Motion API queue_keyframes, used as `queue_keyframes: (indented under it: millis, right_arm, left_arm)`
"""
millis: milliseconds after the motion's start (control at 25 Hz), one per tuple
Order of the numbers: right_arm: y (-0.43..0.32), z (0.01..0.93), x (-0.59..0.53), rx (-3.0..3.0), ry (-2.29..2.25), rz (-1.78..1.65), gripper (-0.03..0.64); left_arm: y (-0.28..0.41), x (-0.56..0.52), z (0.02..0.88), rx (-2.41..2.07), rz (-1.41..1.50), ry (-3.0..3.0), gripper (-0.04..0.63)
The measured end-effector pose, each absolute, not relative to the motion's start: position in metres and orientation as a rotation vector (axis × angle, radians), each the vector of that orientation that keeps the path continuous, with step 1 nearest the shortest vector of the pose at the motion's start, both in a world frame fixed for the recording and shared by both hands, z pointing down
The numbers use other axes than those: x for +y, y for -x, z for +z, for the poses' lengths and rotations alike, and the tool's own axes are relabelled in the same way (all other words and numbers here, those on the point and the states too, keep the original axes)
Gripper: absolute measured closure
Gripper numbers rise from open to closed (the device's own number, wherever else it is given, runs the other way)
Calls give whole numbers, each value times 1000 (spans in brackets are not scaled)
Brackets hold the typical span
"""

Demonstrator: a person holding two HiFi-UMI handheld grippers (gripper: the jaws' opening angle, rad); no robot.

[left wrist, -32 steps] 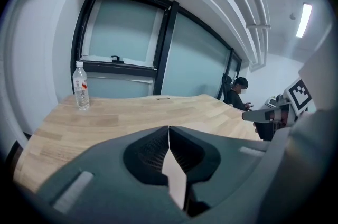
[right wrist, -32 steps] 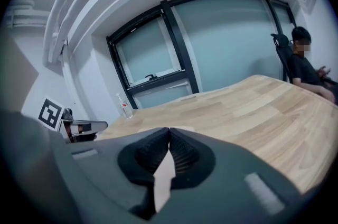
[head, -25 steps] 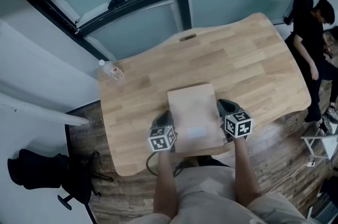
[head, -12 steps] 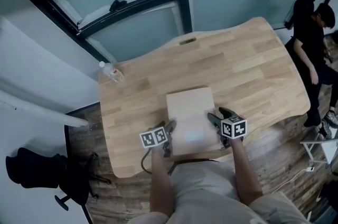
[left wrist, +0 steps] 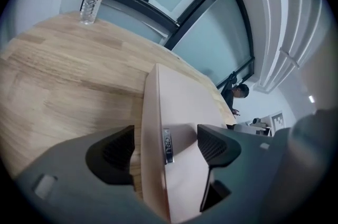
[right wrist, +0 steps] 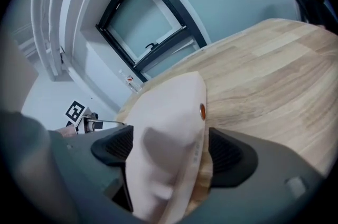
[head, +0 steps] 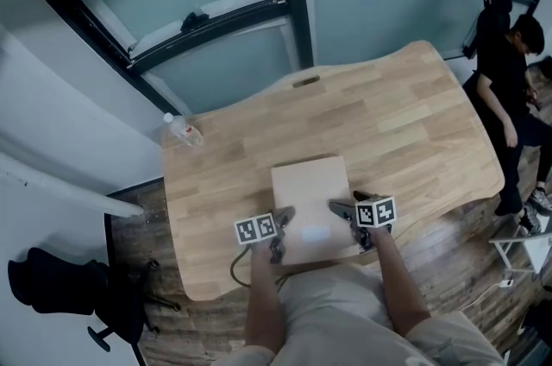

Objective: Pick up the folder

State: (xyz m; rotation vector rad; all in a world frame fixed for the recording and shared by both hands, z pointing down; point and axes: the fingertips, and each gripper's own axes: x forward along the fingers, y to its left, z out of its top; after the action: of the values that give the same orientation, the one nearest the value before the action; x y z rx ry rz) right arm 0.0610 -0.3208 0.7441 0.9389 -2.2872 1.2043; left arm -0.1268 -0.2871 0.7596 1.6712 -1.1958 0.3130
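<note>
Head view: the folder (head: 312,198) is seen lying flat near the front edge of the wooden table (head: 405,114), its long axis running away from the person. The left gripper (head: 281,223) is set at its near left side and the right gripper (head: 341,209) at its near right side, both equally close. A bottle (head: 183,129) is stood at the far left corner, well apart. A window frame is seen behind the table, and a person (head: 507,71) at the right.

Left gripper view: the jaws have just been opening and are held wide apart. The folder's (left wrist: 177,106) edge is taken between them, with neither pad seen pressing on it. The folder stretches straight ahead of the gripper.

Right gripper view: the jaws have likewise just been opening and are spread wide. The folder's (right wrist: 169,117) other side is caught between them but not gripped. Bare table (right wrist: 264,70) is seen beyond.
</note>
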Motion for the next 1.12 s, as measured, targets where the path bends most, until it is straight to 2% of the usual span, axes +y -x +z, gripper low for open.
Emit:
queue_keyframes:
  millis: [80, 200, 1120]
  right_arm:
    - [-56, 747, -318, -2286, -901, 1216, 159]
    - [-51, 754, -314, -2262, -850, 1255, 152]
    - [-38, 763, -322, -2176, -897, 1152, 152]
  left_arm:
    - [124, -287, 761, -1163, 286, -1666, 236]
    - [117, -290, 762, -1114, 269, -1678, 235]
    - [113, -300, 766, -1202, 249, -1652, 206]
